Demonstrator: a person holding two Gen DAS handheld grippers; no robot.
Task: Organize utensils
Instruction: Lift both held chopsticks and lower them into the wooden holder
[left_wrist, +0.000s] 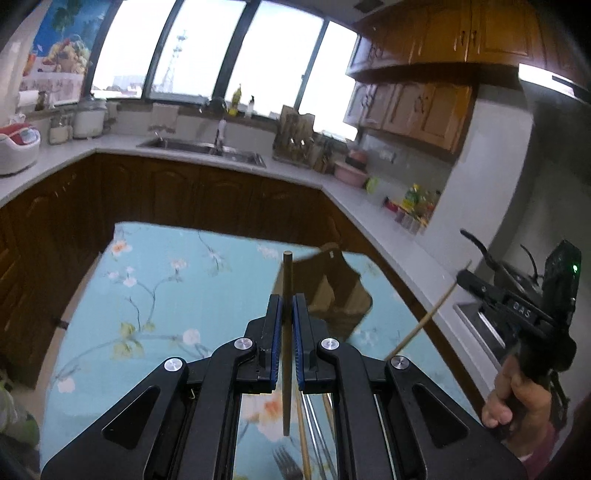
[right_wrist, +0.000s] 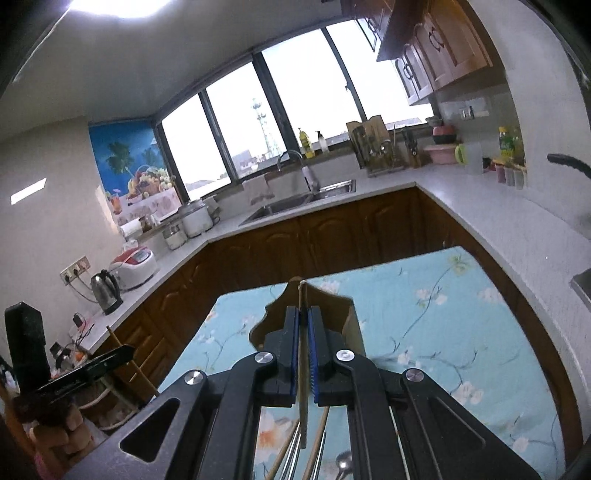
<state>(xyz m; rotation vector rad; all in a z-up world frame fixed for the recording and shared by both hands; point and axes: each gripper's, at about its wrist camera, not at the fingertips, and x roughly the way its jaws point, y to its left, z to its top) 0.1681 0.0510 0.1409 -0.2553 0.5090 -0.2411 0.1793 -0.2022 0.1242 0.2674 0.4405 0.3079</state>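
My left gripper (left_wrist: 287, 301) is shut on a dark chopstick (left_wrist: 287, 273) that stands upright between its blue pads, held above the table. My right gripper (right_wrist: 303, 314) is shut on a pale wooden chopstick (right_wrist: 303, 291), also upright. A brown wooden utensil holder (left_wrist: 332, 291) (right_wrist: 271, 321) stands on the table just beyond both grippers. Below the jaws lie a fork (left_wrist: 286, 465), a spoon (right_wrist: 343, 461) and several chopsticks. The right gripper (left_wrist: 472, 282), held in a hand, shows at the right of the left wrist view. At the left of the right wrist view is the left gripper (right_wrist: 122, 356).
The table wears a turquoise floral cloth (left_wrist: 166, 295) (right_wrist: 443, 332). Brown cabinets with a white counter (left_wrist: 332, 184) wrap around it, with a sink (left_wrist: 207, 149) under the windows, a kettle (right_wrist: 107, 291) and a rice cooker (right_wrist: 135, 266) at the left.
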